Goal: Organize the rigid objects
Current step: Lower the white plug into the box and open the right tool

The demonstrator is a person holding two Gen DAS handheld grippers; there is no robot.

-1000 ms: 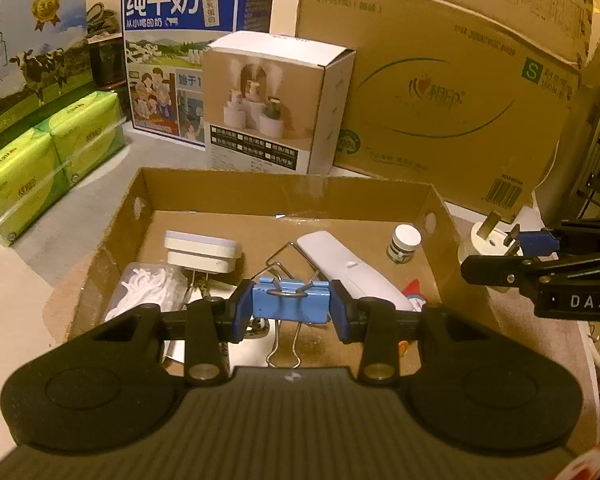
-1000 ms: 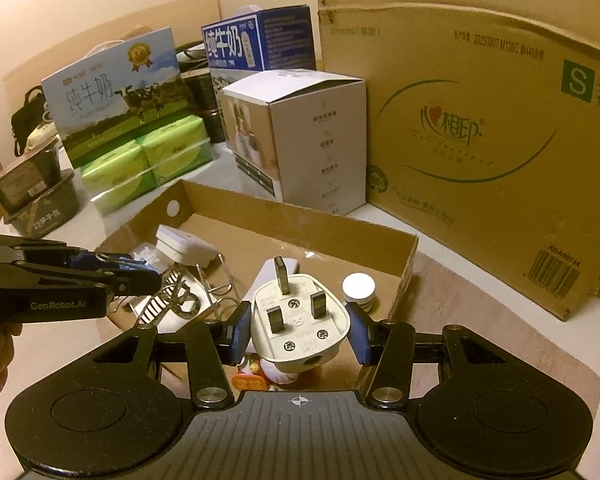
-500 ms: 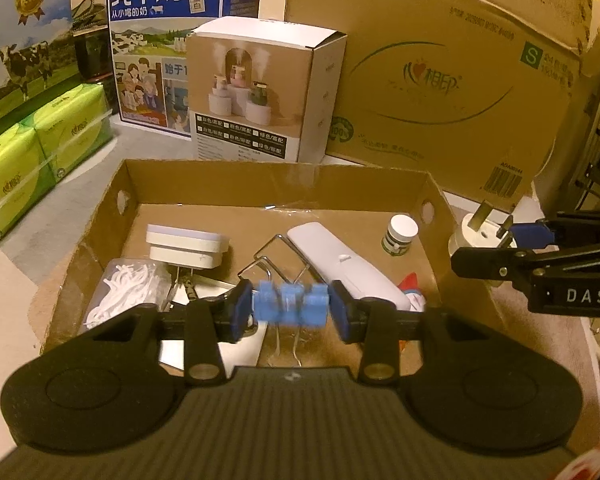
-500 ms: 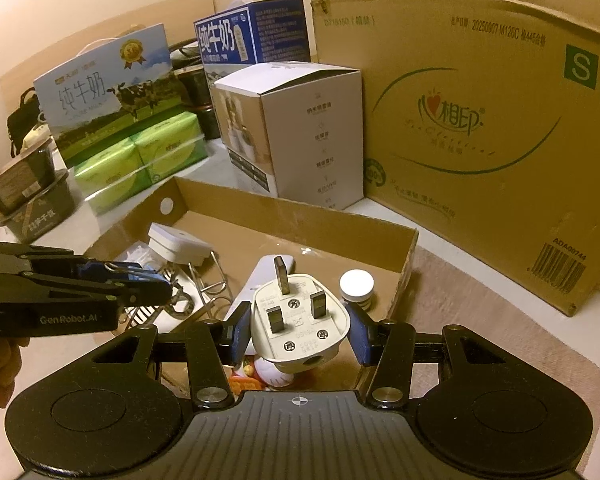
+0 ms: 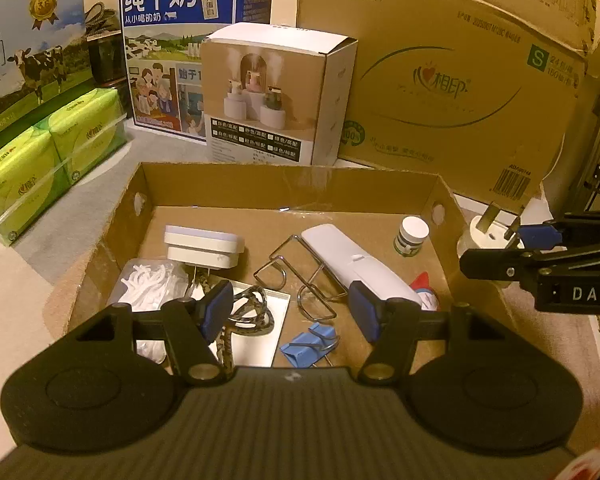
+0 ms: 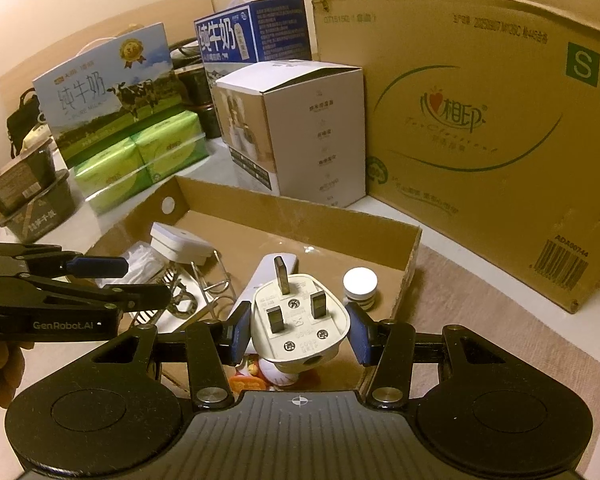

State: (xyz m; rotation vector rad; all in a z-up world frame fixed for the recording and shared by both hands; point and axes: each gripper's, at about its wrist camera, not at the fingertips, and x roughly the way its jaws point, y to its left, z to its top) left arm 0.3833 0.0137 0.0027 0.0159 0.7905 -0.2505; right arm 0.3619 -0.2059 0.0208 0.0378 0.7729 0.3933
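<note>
At the centre of the right wrist frame, the right gripper [image 6: 299, 330] pinches the white plug [image 6: 300, 322], best lowered past the cardboard tray [image 6: 300, 210] wall before release, while the left gripper [image 5: 290, 310] hangs wide open, empty, above the blue binder clip [image 5: 306, 345].

the right gripper [image 6: 299, 334] clamps a white three-pin plug [image 6: 300, 322] (prongs up) above the cardboard tray [image 6: 300, 212]. at nine o'clock, the left gripper [image 6: 112, 280] hangs over the tray, fingers parted.
</note>
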